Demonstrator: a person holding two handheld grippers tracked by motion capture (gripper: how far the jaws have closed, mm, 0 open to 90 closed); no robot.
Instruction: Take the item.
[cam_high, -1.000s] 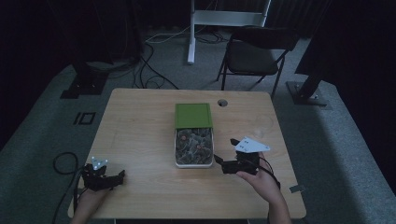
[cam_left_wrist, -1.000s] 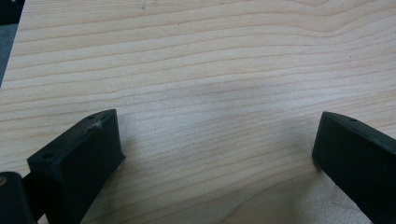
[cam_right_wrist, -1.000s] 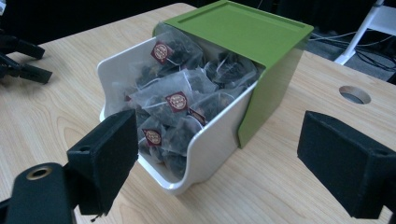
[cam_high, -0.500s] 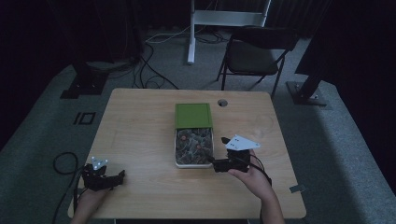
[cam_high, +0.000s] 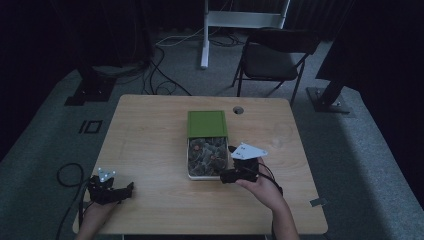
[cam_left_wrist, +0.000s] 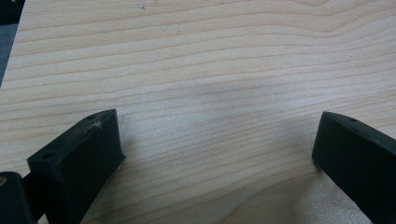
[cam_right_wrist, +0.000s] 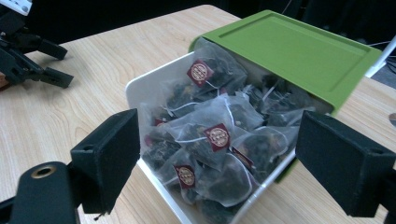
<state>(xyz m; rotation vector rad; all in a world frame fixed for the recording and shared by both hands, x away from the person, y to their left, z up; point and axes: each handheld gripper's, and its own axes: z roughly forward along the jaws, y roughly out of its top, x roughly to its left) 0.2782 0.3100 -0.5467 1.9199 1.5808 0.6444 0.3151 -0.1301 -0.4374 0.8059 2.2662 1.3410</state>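
With its jaws spread wide, the right gripper (cam_right_wrist: 217, 154) frames the white box (cam_right_wrist: 140, 84) of tea bags (cam_right_wrist: 215, 133), light, soft pouches likely best pinched at a gathered mesh top, while the left gripper (cam_left_wrist: 215, 154) gapes over bare table (cam_left_wrist: 196, 56).

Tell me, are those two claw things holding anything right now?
Nothing is held. The left gripper is open over bare table; the right gripper is open beside the white box of tea bags, gripping none.

Black tools (cam_high: 231, 176), trailing black cables (cam_high: 67, 172)
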